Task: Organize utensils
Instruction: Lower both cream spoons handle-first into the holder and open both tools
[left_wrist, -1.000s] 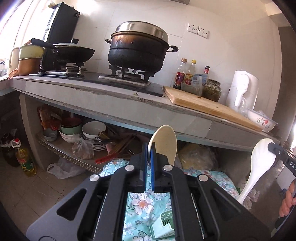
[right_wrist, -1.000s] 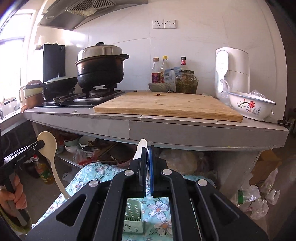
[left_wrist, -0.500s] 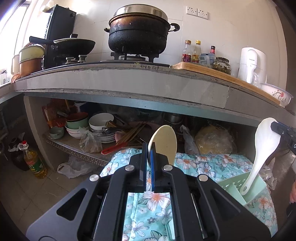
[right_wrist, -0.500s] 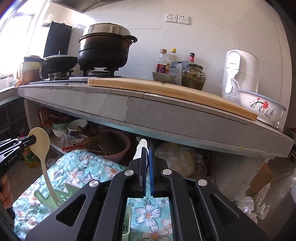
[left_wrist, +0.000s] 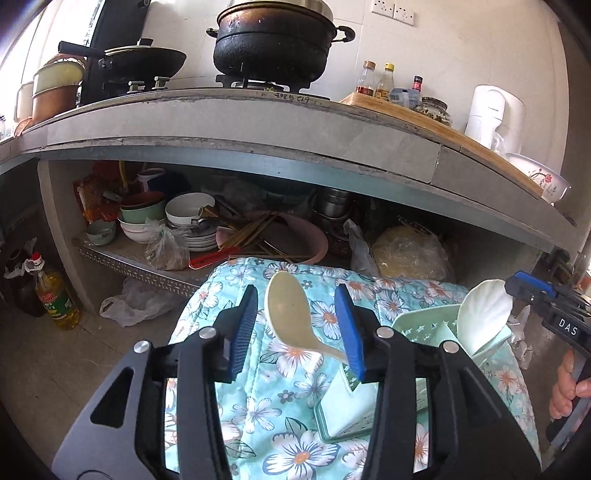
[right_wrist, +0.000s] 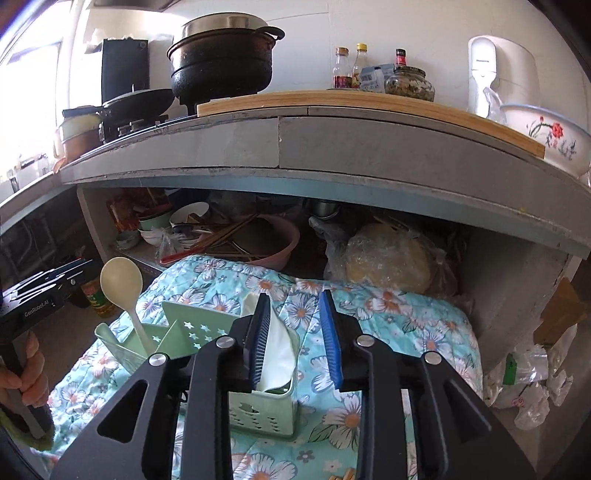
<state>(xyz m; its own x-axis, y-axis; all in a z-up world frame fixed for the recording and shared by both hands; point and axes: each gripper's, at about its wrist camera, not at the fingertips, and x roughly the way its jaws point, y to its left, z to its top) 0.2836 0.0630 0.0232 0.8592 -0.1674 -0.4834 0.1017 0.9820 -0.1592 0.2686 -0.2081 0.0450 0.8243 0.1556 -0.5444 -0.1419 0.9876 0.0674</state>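
Observation:
A pale green utensil caddy (right_wrist: 258, 402) stands on a floral cloth; it also shows in the left wrist view (left_wrist: 424, 332). My left gripper (left_wrist: 295, 328) is open, and a cream spoon (left_wrist: 291, 317) stands between its jaws, handle down in the caddy. From the right wrist view the cream spoon (right_wrist: 123, 288) leans in the caddy's left compartment. My right gripper (right_wrist: 295, 339) is open, and a white spoon (right_wrist: 277, 354) rests in the caddy against its left pad. The white spoon (left_wrist: 484, 314) also shows in the left wrist view.
A grey kitchen counter (right_wrist: 332, 144) overhangs the scene, with a black pot (left_wrist: 273, 40), a cutting board (right_wrist: 332, 99) and a flowered bowl (right_wrist: 546, 136) on top. The shelf below holds bowls, plates and chopsticks (left_wrist: 192, 225). An oil bottle (left_wrist: 55, 299) stands on the floor.
Both grippers have lowered toward the caddy and opened. The cream spoon and the white spoon, held before, now stand in the caddy.

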